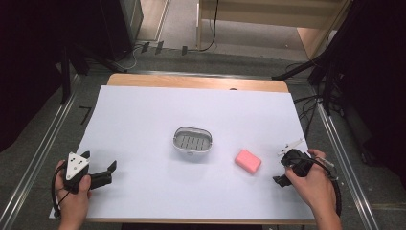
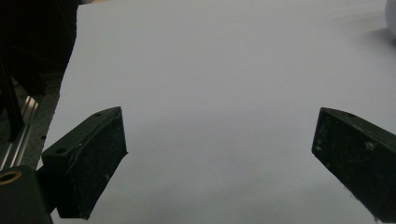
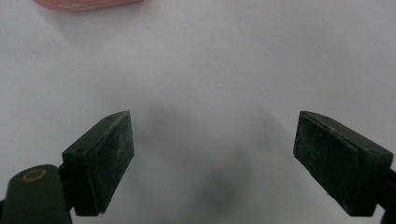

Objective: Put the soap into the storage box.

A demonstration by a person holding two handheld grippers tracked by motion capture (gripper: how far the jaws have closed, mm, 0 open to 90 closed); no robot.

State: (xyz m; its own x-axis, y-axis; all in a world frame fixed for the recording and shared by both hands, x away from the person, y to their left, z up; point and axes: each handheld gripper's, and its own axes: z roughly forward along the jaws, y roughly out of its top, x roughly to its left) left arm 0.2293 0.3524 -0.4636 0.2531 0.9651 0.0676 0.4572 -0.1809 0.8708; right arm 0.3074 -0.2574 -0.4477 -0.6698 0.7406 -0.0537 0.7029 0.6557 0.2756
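Lying beyond right gripper (image 3: pixel 212 154) spread jaws, apart: pink soap (image 3: pixel 86 4).

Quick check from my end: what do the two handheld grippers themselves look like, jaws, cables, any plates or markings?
Both are black. The left gripper carries a grey three-cornered plate with dark holes and trails a black cable. The right gripper has a black cable looping past the wrist and a pale piece on top. Up close, the jaws are scuffed black blocks with small screw holes.

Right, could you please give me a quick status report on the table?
Left gripper open, right gripper open, both empty. Pink rectangular soap bar beside grey oval slotted dish, apart. Nothing between them.
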